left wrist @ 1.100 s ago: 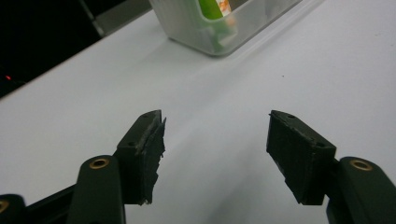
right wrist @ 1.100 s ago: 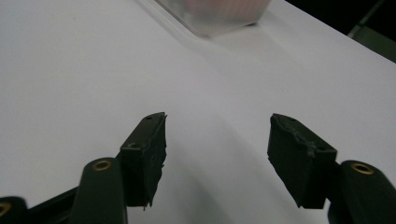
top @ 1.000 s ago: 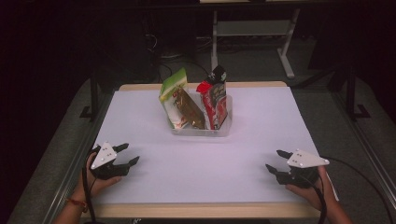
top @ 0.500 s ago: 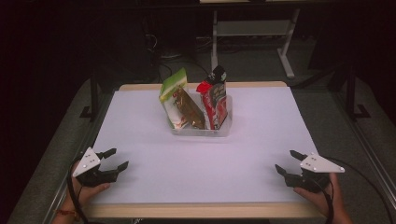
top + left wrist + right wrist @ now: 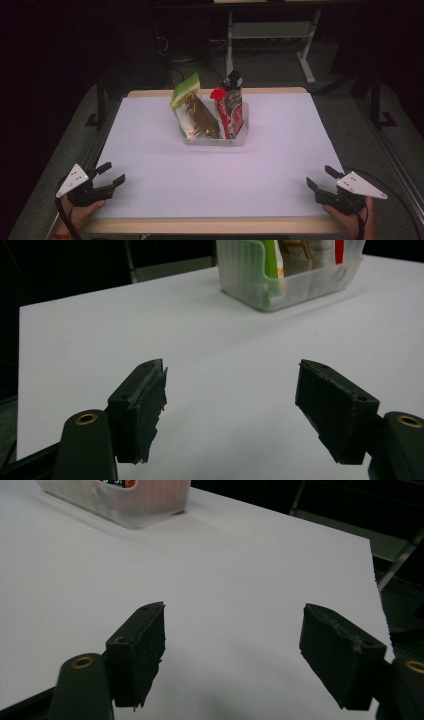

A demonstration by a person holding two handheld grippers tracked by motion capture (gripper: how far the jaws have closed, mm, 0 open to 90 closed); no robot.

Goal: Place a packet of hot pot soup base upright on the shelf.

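Snack packets: three upright in one clear bin (image 5: pixel 216 140); two tools open.

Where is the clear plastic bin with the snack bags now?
In the high view the clear plastic bin stands mid-table toward the far edge, holding snack bags, far from both grippers.

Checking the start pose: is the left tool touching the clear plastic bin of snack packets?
Apart. The high view shows the left tool at the near table corner, white tabletop between it and the clear plastic bin.
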